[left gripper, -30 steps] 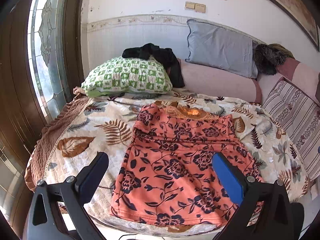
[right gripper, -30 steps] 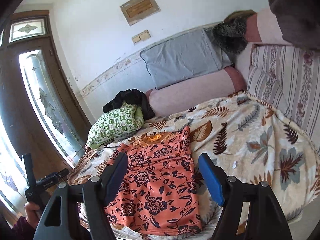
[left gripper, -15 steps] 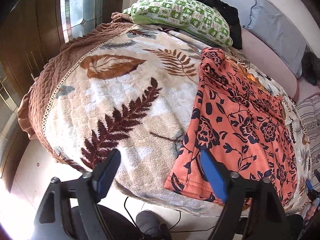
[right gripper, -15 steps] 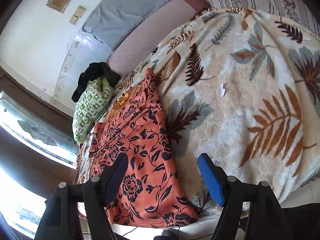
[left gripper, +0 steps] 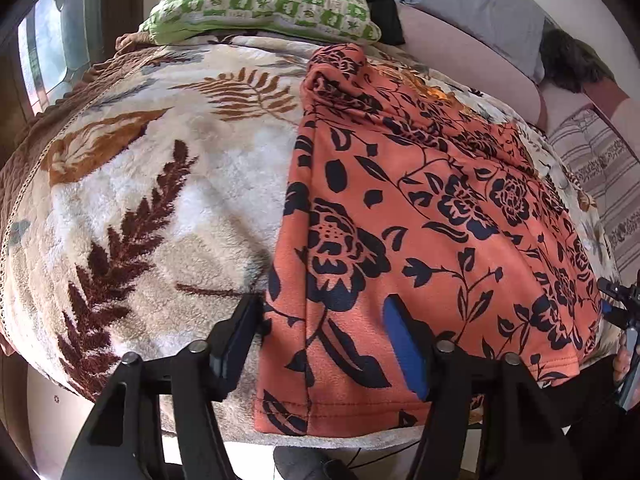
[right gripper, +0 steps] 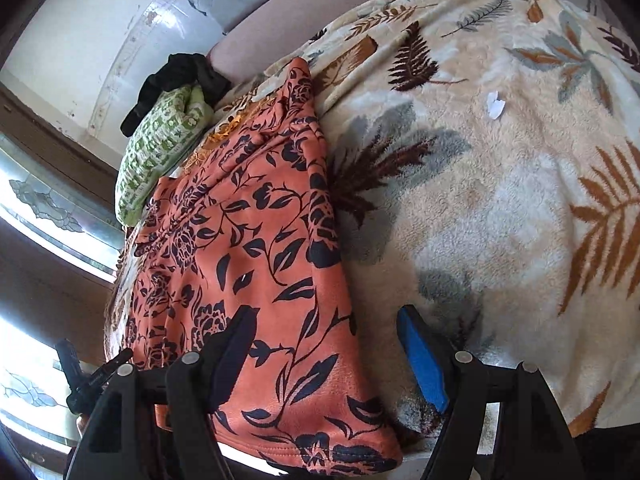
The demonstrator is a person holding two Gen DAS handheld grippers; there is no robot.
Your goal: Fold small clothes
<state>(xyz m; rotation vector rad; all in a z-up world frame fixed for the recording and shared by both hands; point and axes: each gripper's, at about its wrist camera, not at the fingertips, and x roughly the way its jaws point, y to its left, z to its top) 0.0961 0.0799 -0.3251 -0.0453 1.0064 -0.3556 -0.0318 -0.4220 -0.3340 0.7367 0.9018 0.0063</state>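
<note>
Left tongs (left gripper: 320, 334): jaws have just been closing and now stand partly parted astride the near left corner of the orange floral garment (left gripper: 420, 216); the cloth lies between the pads, which do not appear to pinch it yet, though the dark pad's contact is hard to judge.
Right tongs (right gripper: 326, 346): jaws parted wide, gripping nothing, straddling the garment's near right edge, the blue pad over the leaf-print blanket (right gripper: 500, 200).
Garment's place: spread flat on the blanket covering the bed, hem at the near edge, neckline toward the green checked pillow (left gripper: 260, 4).
Handling: likely light, soft and limp; it should drape and sag when lifted, and the plush blanket may drag at it.
Where to hold: the two hem corners, pinching the stitched edge only, not the blanket beneath.
</note>
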